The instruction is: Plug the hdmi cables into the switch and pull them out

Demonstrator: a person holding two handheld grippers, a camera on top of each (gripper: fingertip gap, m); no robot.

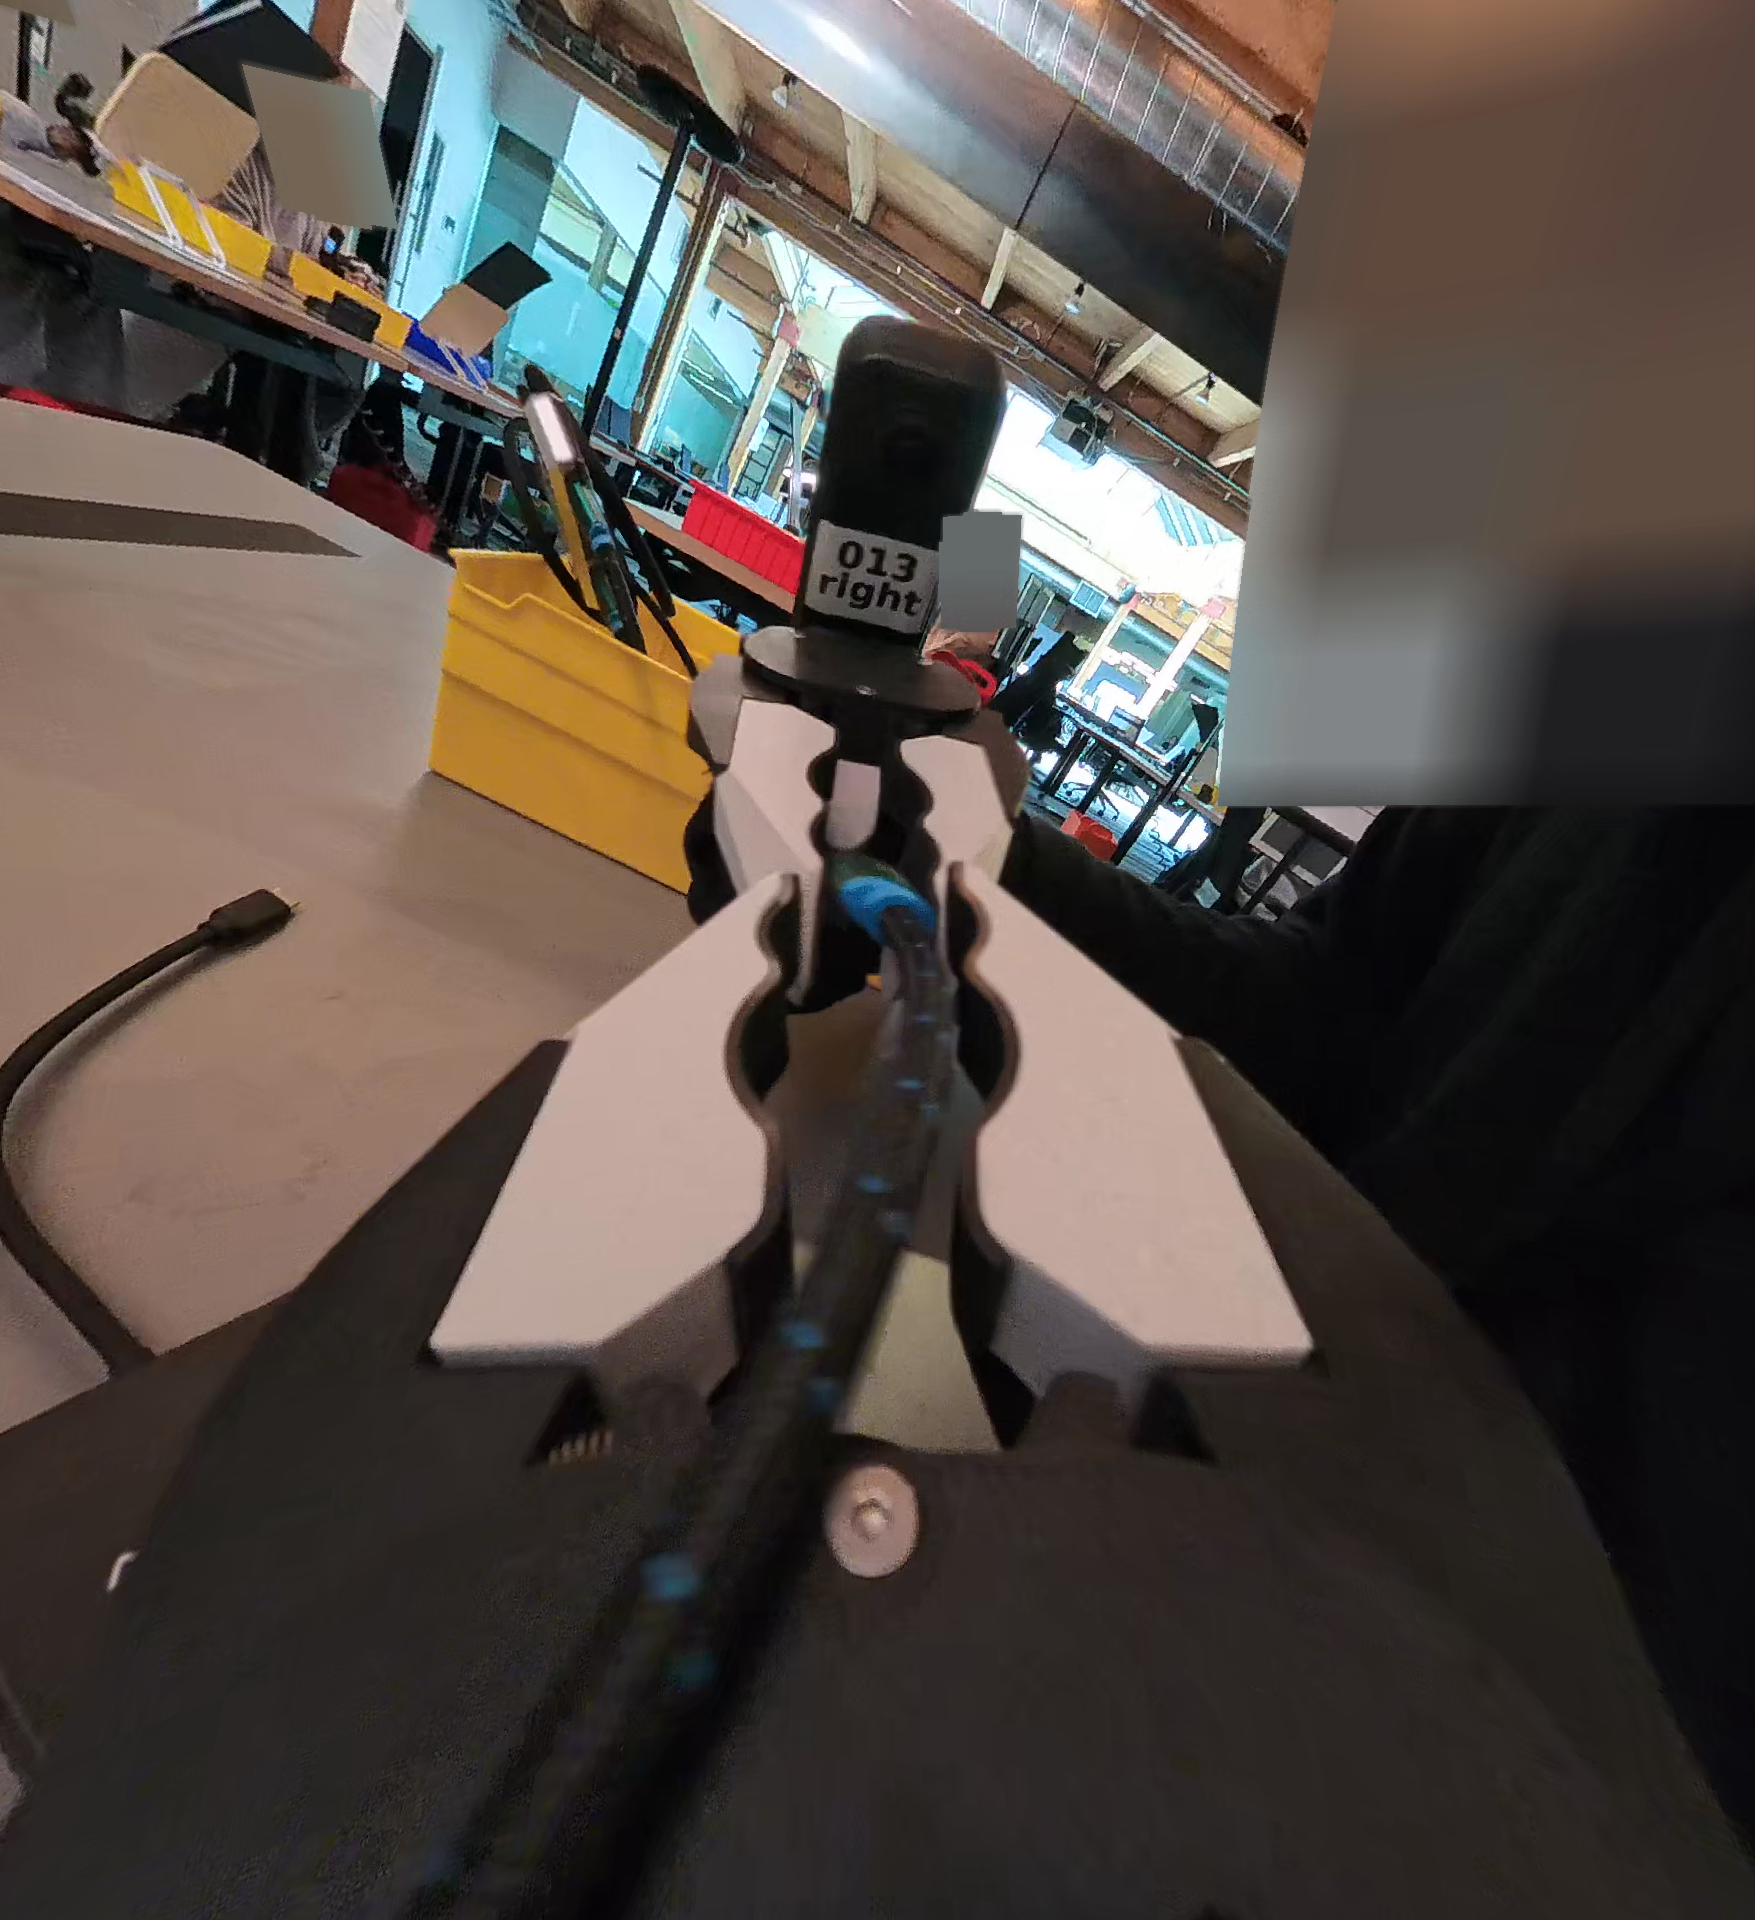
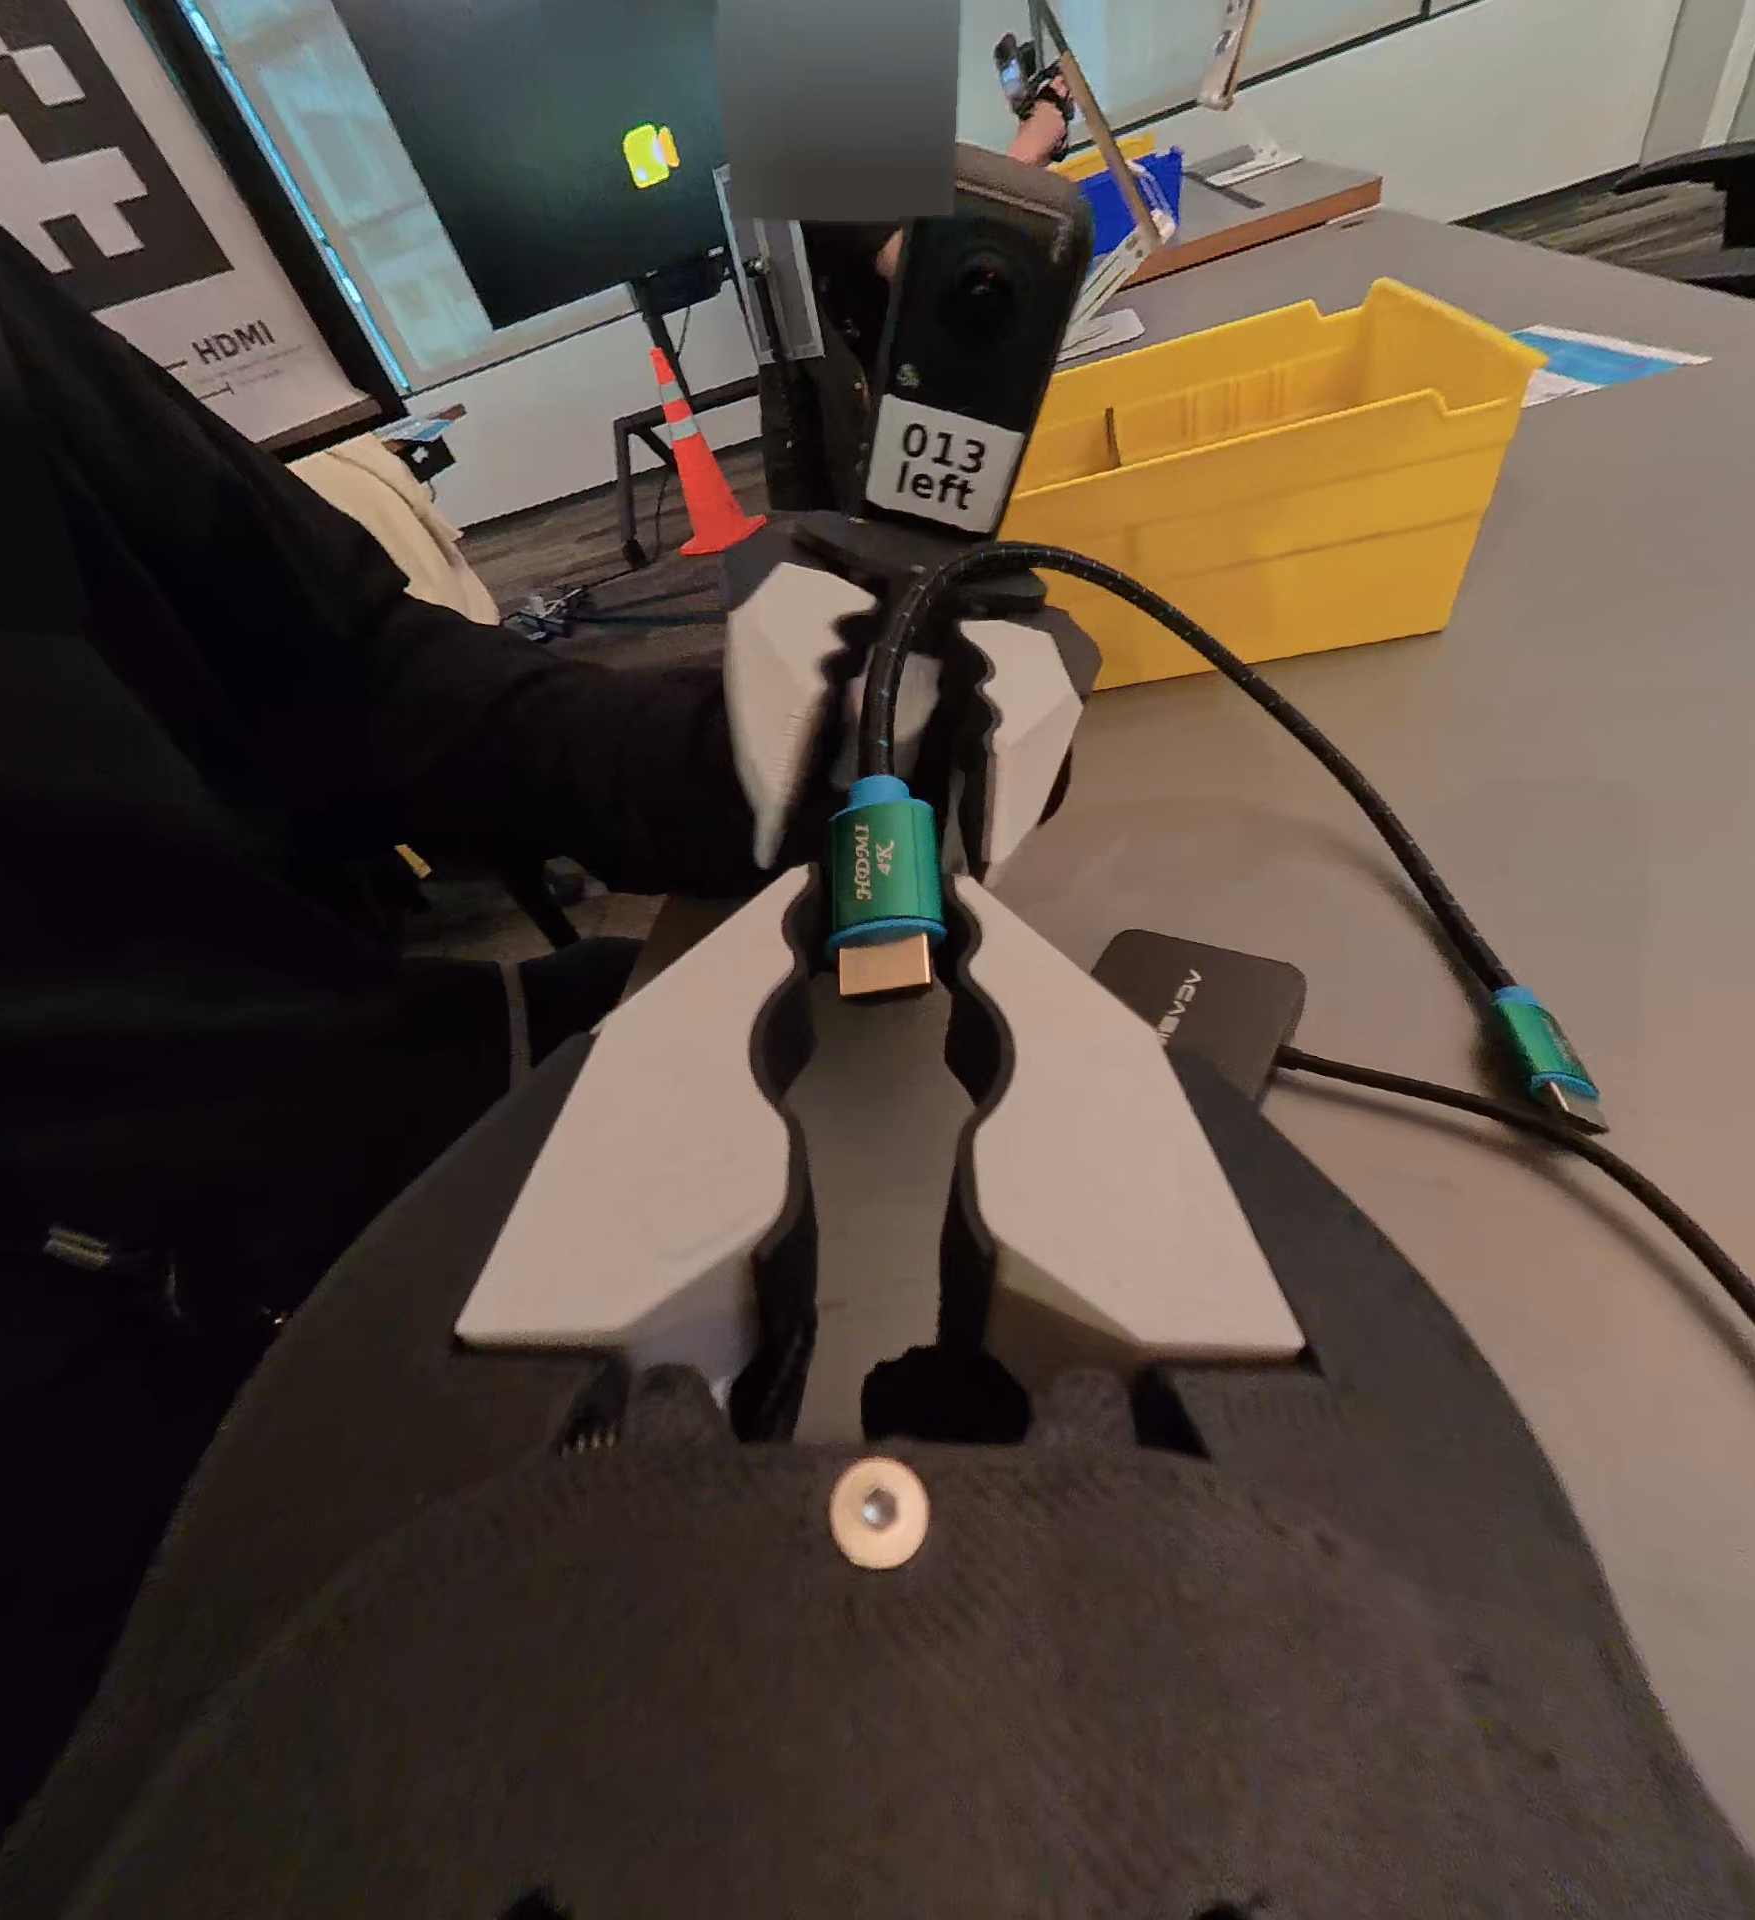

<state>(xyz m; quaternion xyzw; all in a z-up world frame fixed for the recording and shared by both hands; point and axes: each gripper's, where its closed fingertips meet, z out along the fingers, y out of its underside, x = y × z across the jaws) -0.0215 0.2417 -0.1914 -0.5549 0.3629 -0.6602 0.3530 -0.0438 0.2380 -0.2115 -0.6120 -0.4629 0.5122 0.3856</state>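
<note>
A green HDMI plug (image 2: 883, 883) with blue collars and a gold tip hangs in the air between both grippers. My left gripper (image 1: 873, 883) is shut on the plug's rear end (image 1: 873, 899). The braided cable (image 1: 852, 1299) trails back between its fingers. In the right wrist view the cable (image 2: 1268, 696) arches over to a second green plug (image 2: 1543, 1060) lying on the table. My right gripper (image 2: 883, 894) faces the left one with its tips narrowly flanking the plug's front. I cannot tell whether it grips. The black switch (image 2: 1205, 997) lies on the table just right of my right gripper.
A yellow bin (image 2: 1268, 499) stands on the grey table (image 2: 1475, 831) behind the grippers, and it also shows in the left wrist view (image 1: 561, 717). A thin black lead with a small plug (image 1: 249, 914) lies at the left. A person's black sleeve (image 2: 540, 727) is close by. The tips of both grippers are at nearly the same place. It is some 12 cm from my right tips to the black switch (image 2: 1205, 997).
</note>
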